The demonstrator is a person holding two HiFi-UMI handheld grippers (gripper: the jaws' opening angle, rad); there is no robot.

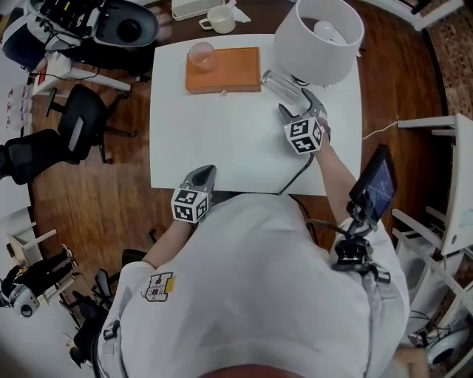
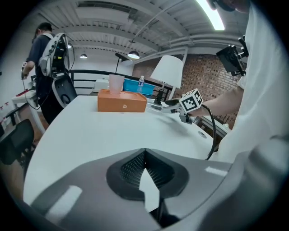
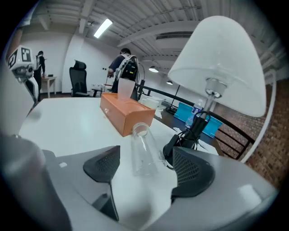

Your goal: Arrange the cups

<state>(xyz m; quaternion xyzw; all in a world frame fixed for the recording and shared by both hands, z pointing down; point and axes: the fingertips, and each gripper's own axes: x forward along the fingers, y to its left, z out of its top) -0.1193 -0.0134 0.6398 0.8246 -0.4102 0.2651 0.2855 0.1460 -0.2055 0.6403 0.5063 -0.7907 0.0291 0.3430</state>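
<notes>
A clear glass cup [image 3: 143, 151] lies on its side on the white table [image 1: 222, 140], its mouth toward the orange box [image 3: 124, 113]. My right gripper [image 3: 146, 169] is open, a jaw on either side of the cup's base, and the pads do not press on it. In the head view the same cup [image 1: 279, 85] lies between the box [image 1: 225, 70] and the lamp, just ahead of my right gripper [image 1: 295, 103]. A pink cup [image 1: 201, 55] stands upright on the box's left end. My left gripper [image 1: 205, 176] hovers shut and empty at the table's near edge.
A big white lamp [image 1: 319, 38] stands at the table's far right, its black base and cable close beside the clear cup. A white mug [image 1: 219, 20] sits beyond the far edge. Office chairs [image 1: 81, 125] stand to the left, and a person [image 2: 45, 49] stands in the background.
</notes>
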